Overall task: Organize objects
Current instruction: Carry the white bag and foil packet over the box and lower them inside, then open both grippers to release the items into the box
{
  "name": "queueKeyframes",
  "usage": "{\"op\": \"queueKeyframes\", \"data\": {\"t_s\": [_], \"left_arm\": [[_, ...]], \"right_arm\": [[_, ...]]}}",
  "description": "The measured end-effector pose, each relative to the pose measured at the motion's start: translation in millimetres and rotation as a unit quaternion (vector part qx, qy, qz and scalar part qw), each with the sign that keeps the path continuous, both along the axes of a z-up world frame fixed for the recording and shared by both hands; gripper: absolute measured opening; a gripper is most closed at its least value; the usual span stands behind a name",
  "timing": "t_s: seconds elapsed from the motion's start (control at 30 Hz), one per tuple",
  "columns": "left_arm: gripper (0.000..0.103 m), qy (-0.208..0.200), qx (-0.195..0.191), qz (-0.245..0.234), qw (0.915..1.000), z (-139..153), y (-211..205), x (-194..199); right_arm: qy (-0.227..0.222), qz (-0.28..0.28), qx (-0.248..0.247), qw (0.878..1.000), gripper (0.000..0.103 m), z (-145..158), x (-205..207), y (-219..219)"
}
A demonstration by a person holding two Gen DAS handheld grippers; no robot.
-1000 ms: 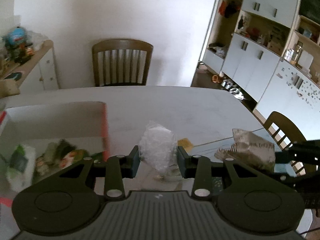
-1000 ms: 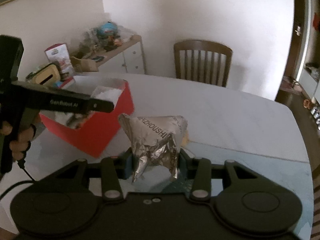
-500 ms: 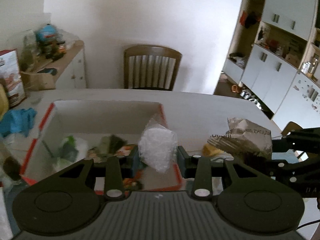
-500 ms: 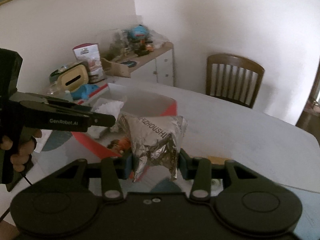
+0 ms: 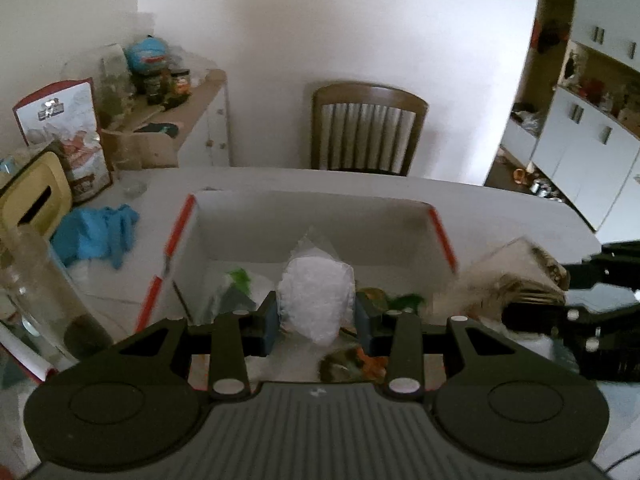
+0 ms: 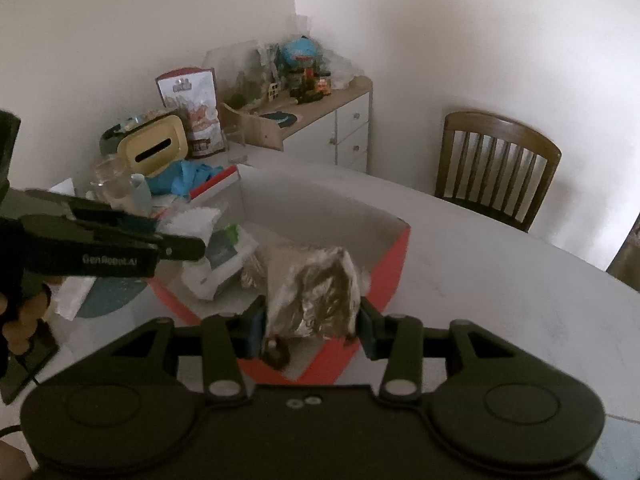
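My left gripper (image 5: 316, 316) is shut on a clear bag of white stuff (image 5: 316, 296), held above the red box (image 5: 320, 216) with white inner walls. Green and orange packets (image 5: 372, 356) lie in the box. My right gripper (image 6: 312, 320) is shut on a crumpled silver foil bag (image 6: 316, 288), above the near corner of the same red box (image 6: 384, 276). In the left wrist view the foil bag (image 5: 512, 276) and the right gripper show at the right edge. In the right wrist view the left gripper (image 6: 188, 246) reaches in from the left with the white bag (image 6: 192, 220).
A blue cloth (image 5: 96, 232), a clear bottle (image 5: 44, 292), a yellow tissue box (image 5: 32, 196) and a snack bag (image 5: 68, 136) crowd the table's left end. A wooden chair (image 5: 364, 128) stands behind the table (image 6: 500, 272). A cluttered sideboard (image 6: 320, 112) lines the wall.
Both grippers have swept left across the table with their bags and now hang over the red box. The grips have not changed.
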State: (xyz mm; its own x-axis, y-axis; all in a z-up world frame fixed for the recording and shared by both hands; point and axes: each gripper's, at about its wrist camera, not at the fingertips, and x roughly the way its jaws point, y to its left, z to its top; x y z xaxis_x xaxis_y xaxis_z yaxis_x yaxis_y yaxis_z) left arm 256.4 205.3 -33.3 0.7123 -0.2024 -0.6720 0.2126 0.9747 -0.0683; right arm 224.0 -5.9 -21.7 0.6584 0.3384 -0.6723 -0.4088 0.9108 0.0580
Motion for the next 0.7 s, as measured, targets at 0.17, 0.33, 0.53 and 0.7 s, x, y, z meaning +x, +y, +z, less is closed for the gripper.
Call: {"op": "queueKeyframes", "data": {"t_s": [0.17, 0.33, 0.53, 0.7], "left_arm": [[0.038, 0.011, 0.001, 0.007, 0.9999, -11.1, 6.8, 32.2], [0.038, 0.027, -0.001, 0.001, 0.9996, -27.7, 5.4, 56.8], [0.038, 0.047, 0.002, -0.014, 0.9988, -45.6, -6.4, 75.1], [0.039, 0.075, 0.002, -0.027, 0.9968, -60.2, -17.4, 85.3]], "right_arm": [[-0.014, 0.017, -0.032, 0.999, 0.044, -12.5, 11.4, 26.9], [-0.002, 0.028, -0.045, 0.999, 0.043, -28.3, 27.7, 48.3], [0.019, 0.027, -0.048, 0.998, 0.044, -51.2, 39.6, 57.1], [0.035, 0.035, -0.053, 0.997, 0.044, -62.4, 41.2, 62.6]]}}
